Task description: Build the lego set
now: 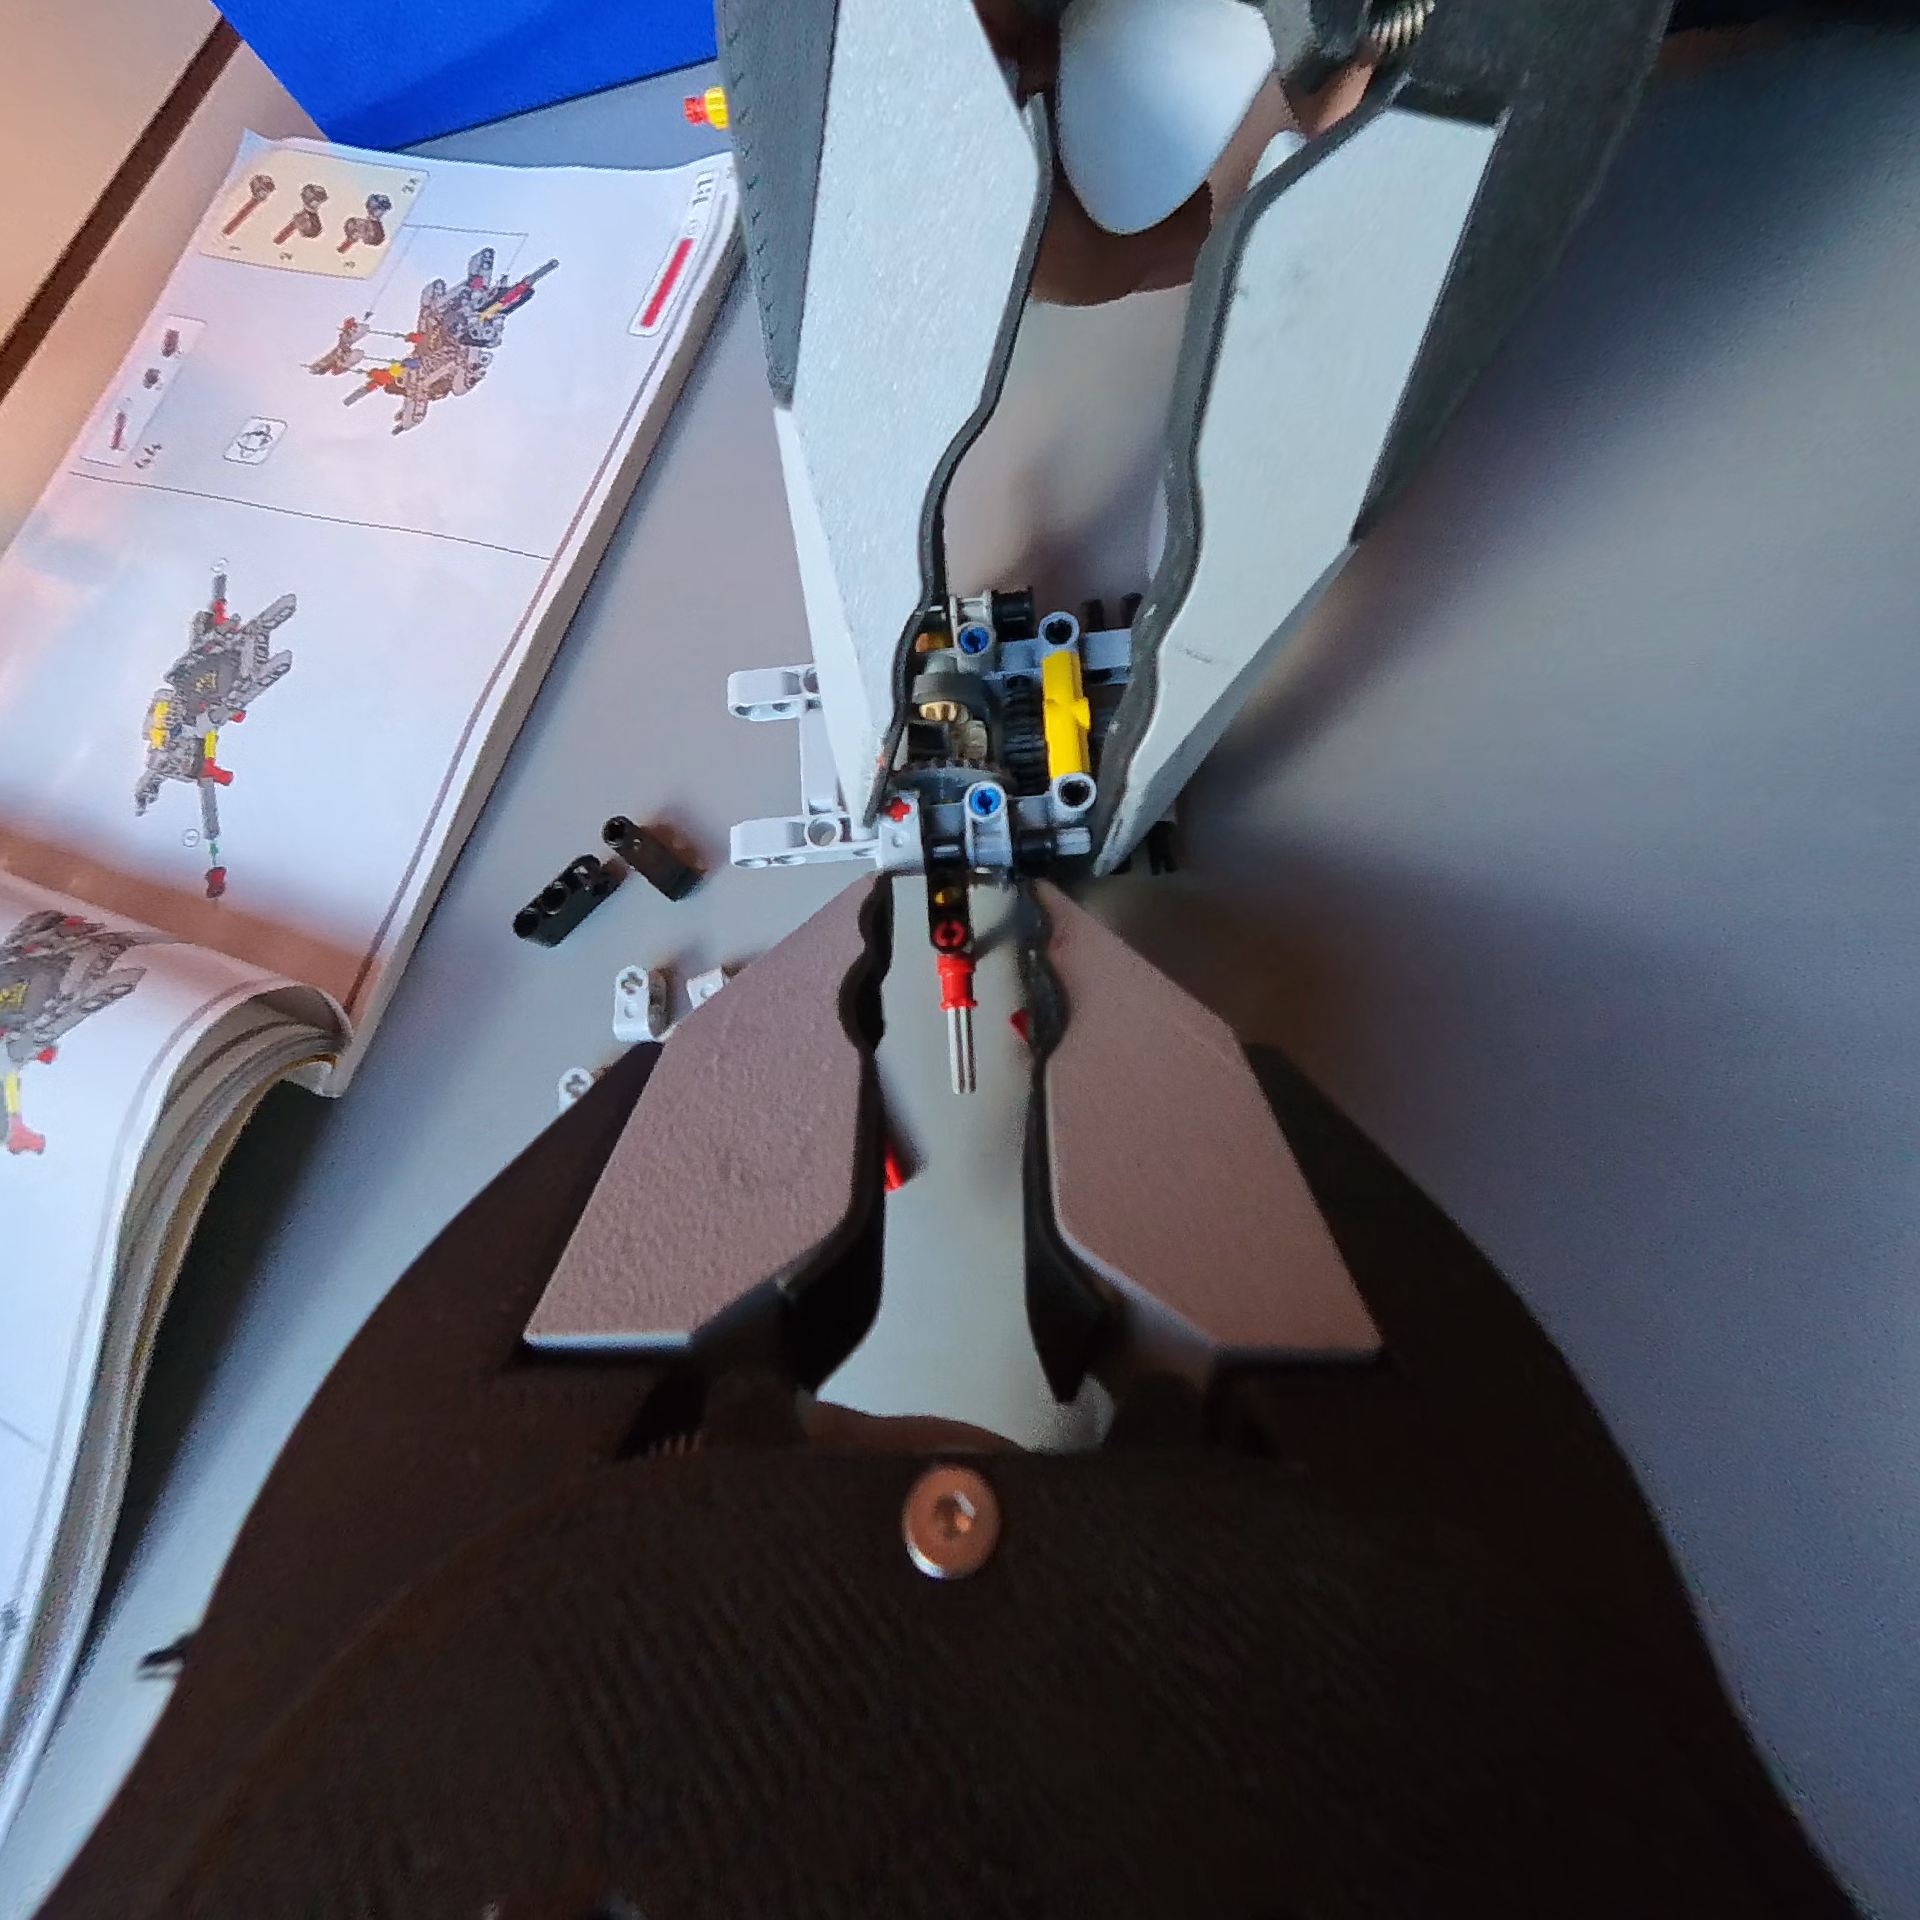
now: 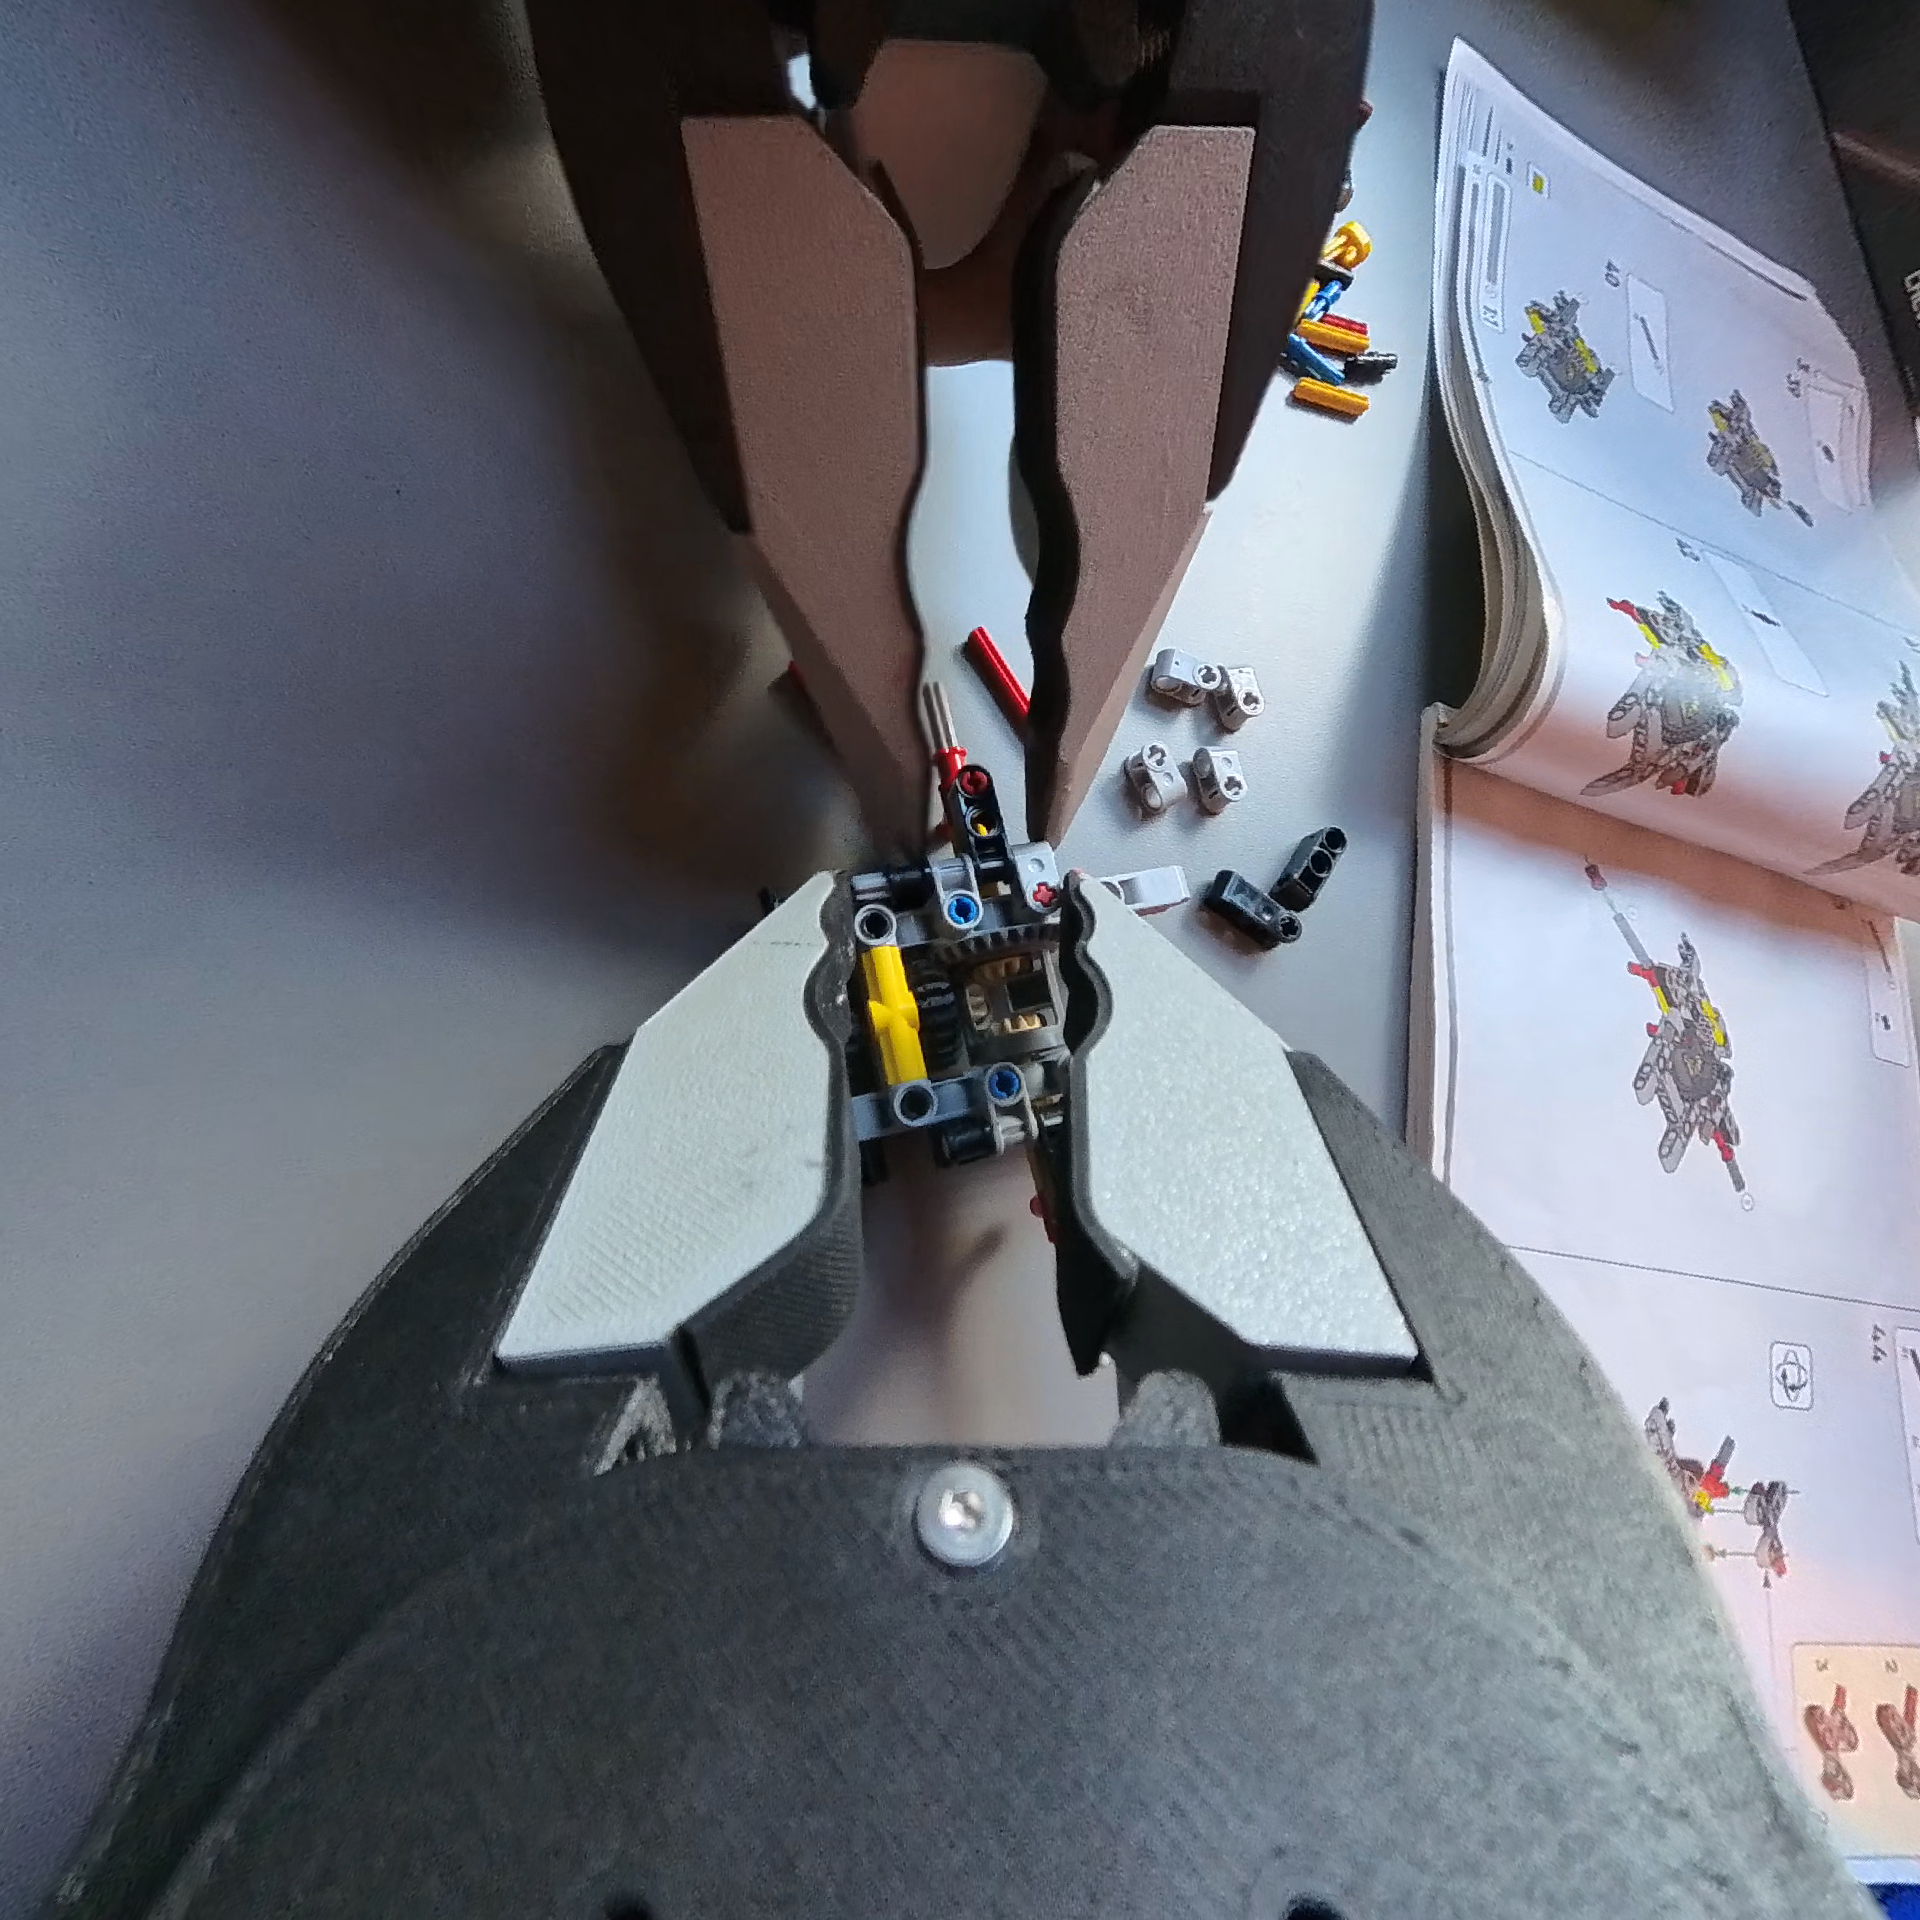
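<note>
1. Between my two tools, which face tip to tip over the grey surface [image 1: 1558, 727], sits the brick gear assembly [image 2: 961, 1013]. My right tool [image 2: 961, 997] has its grey fingers [image 2: 1174, 1122] clamped on the assembly's two flanks.
2. My left tool [image 1: 961, 997] stands narrowly parted. A grey axle with a red bush [image 1: 958, 1013] runs down the gap, and neither brown pad presses on it.
3. Key relation: the axle's long axis lies along my left tool's fingers, pointing away from the assembly. It joins a black link [image 1: 943, 904] at the assembly's near edge. The left tool is nearer the axle.
4. The left view shows an H-shaped light-grey frame [image 1: 790, 769] beside the assembly; the right view hides most of it.
5. The right view alone shows a red rod [image 2: 997, 670] beyond the axle and a pile of coloured pins [image 2: 1330, 332]. Both views show black connectors [image 1: 608, 873] and the open instruction booklet [image 1: 312, 520].
</note>
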Demonstrator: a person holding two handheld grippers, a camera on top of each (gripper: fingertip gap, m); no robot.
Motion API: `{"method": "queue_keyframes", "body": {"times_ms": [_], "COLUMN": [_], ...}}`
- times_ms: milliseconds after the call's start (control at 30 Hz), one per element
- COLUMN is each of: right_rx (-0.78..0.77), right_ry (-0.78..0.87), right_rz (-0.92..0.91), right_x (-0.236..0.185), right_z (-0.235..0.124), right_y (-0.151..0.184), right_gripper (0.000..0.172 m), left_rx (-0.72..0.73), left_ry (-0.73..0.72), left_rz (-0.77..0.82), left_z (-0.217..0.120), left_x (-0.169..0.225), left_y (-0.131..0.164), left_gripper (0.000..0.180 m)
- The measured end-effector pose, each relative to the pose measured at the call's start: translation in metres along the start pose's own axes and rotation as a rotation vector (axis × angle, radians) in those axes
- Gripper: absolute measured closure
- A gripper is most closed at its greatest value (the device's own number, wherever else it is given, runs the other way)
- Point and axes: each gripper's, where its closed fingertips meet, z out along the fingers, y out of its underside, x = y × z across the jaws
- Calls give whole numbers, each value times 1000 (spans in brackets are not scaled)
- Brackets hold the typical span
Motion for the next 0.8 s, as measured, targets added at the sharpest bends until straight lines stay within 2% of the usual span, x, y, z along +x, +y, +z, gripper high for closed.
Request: {"method": "queue_keyframes", "body": {"times_ms": [67, 533, 733, 800], "right_rx": [-5, -47, -7, 26], "right_ry": [-14, -28, -57, -100], "right_rz": [1, 105, 137, 210], "right_x": [0, -1, -5, -4], "right_z": [0, 0, -2, -4], "right_y": [0, 1, 0, 0], "right_gripper": [135, 135, 135, 135], "left_rx": [-25, -103, -85, -47], "left_ry": [-32, -79, -57, -56], "left_rz": [47, 82, 58, 22], "left_z": [0, 2, 1, 1], "left_x": [-4, -4, 1, 0], "left_y": [1, 1, 0, -2], "left_gripper": [168, 168, 168, 168]}}
